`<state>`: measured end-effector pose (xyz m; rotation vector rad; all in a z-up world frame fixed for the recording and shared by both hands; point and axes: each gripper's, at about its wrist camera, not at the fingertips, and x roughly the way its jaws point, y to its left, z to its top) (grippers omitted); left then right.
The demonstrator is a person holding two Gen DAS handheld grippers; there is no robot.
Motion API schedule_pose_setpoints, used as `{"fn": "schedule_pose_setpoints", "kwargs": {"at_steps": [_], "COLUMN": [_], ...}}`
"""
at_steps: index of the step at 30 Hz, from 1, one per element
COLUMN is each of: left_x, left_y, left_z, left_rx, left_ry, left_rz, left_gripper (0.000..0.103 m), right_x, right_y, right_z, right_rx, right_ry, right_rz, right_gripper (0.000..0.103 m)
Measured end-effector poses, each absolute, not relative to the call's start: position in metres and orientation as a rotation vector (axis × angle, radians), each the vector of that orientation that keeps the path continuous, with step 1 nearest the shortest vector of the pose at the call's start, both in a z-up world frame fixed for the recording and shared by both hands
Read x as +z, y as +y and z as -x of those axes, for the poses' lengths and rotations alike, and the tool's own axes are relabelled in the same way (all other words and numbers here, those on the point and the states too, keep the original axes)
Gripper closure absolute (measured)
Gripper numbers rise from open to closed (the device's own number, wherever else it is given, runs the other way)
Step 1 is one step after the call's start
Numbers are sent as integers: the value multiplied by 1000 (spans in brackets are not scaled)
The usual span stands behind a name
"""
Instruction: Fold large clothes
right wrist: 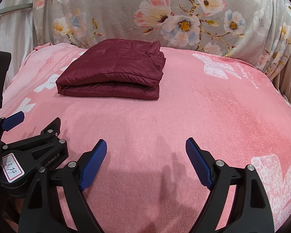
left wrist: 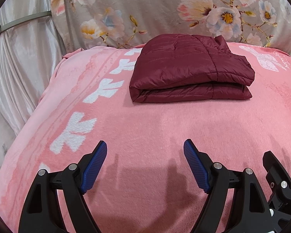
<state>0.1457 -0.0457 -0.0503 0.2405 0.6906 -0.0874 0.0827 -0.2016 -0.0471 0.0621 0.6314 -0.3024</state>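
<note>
A maroon quilted jacket (left wrist: pixel 190 69) lies folded into a compact stack on the pink blanket (left wrist: pixel 155 120), toward the far side. It also shows in the right wrist view (right wrist: pixel 112 71), left of centre. My left gripper (left wrist: pixel 145 147) is open and empty, hovering over bare blanket well short of the jacket. My right gripper (right wrist: pixel 146 146) is open and empty too, at the near side. The left gripper's body (right wrist: pixel 35 145) shows at the lower left of the right wrist view.
A grey floral cloth (left wrist: pixel 155 9) rises behind the blanket. Pale satin drapery (left wrist: pixel 19 68) hangs at the left. The blanket carries white bow prints (left wrist: pixel 75 132) along its left side and one at the far right (right wrist: pixel 217 68).
</note>
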Motion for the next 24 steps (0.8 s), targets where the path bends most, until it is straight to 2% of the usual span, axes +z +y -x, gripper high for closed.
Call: {"fn": "schedule_pose_setpoints", "kwargs": {"at_steps": [24], "left_x": [-52], "left_y": [-49], "left_z": [-146], "left_rx": [-76], "left_ry": [690], "left_rz": [-238], "left_gripper": [23], "right_x": [-47], "right_y": [-208], "right_z": [-85], "right_rx": [-305], "right_ry": [627], "right_rz": [-87], "right_gripper": [21]}}
